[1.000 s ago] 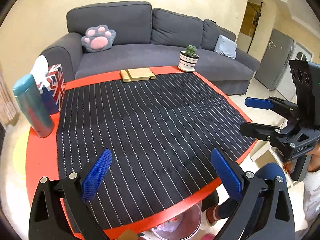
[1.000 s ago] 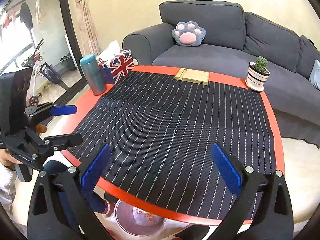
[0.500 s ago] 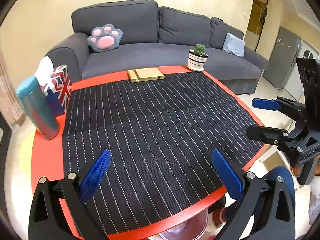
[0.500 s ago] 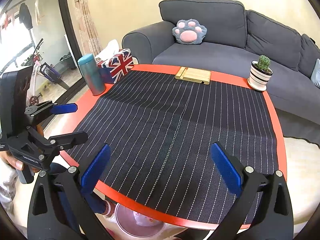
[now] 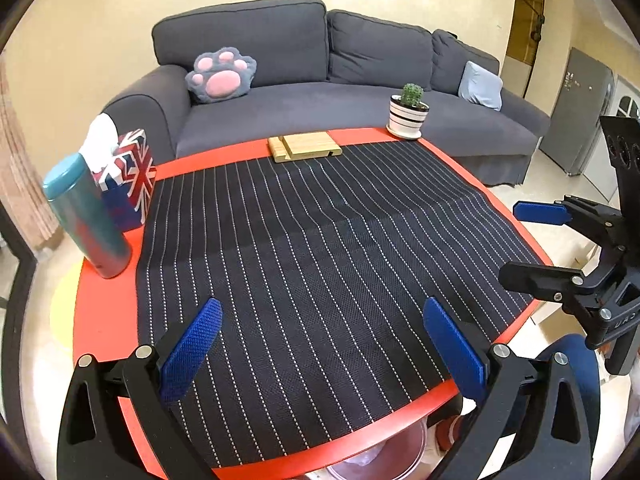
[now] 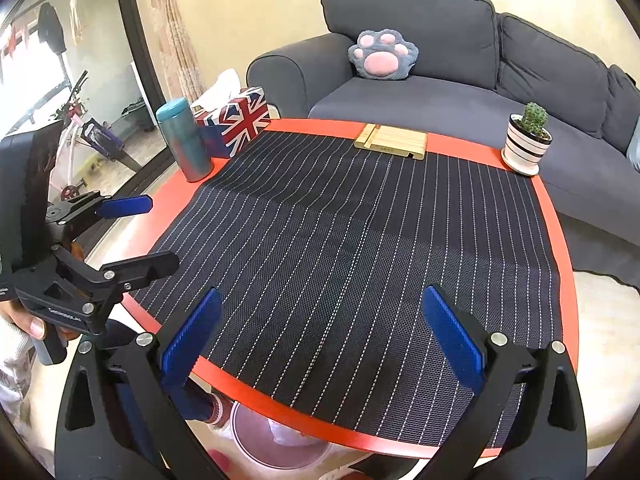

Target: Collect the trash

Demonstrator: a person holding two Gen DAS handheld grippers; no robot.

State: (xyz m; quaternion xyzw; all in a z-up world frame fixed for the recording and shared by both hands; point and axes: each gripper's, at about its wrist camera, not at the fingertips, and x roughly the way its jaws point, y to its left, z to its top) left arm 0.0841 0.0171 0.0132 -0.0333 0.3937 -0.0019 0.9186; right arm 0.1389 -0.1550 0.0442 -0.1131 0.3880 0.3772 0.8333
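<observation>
Trash is absent from the surface (image 5: 100, 320); we keep both hand-held grippers (image 5: 320, 344) (image 6: 320, 340) spread, empty, and scan before reaching.

Clear bin (image 6: 280, 446) under table edge, trash inside.

Coarse woven cloth mat (image 5: 320, 248) with stitched white stripes on a smooth glossy red table (image 5: 100, 320); beyond it, a pale wooden stand (image 5: 306, 147) and matt grey fabric sofa (image 5: 320, 100)
</observation>
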